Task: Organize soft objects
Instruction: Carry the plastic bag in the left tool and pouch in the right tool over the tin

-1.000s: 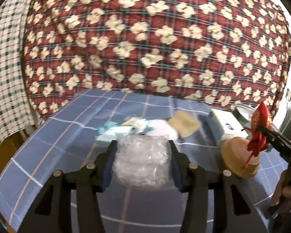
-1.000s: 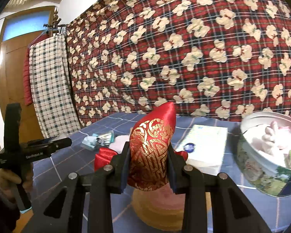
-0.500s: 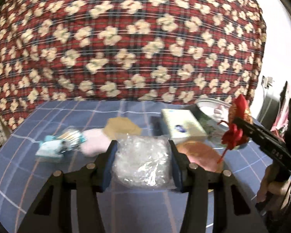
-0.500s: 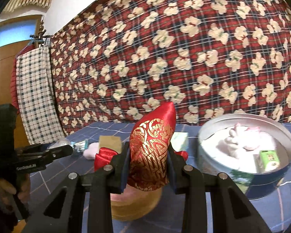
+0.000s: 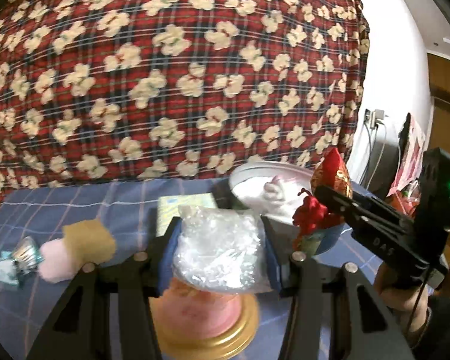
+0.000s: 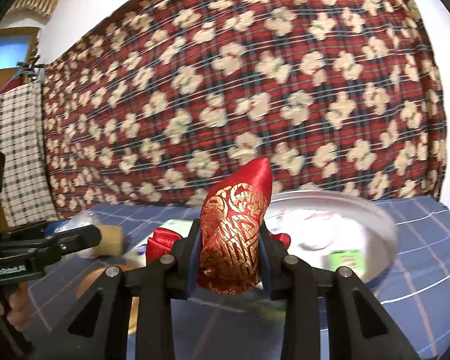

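The red and gold brocade pouch (image 6: 235,240) sits clamped upright in the right tongs (image 6: 231,255), its red bow trailing at the left side, and it now hangs just in front of the round tin (image 6: 387,225). 1 second ago the tin lay off to the right of that view; it has since swung in behind the pouch, so the right hand has carried its load toward the container. The left tongs (image 5: 219,252) are closed on a crinkled clear plastic bag (image 5: 217,246) and have likewise turned from the loose pile toward the tin (image 5: 246,174), which already holds a white plush item (image 5: 273,189). Under the bag stands a pink jar with a gold lid (image 5: 207,321). Left on the blue checked surface (image 5: 45,207) are a tan sponge (image 5: 87,240), a pink pad (image 5: 55,258) and a foil packet (image 5: 18,261). Both drops look close, with 3 items to follow.
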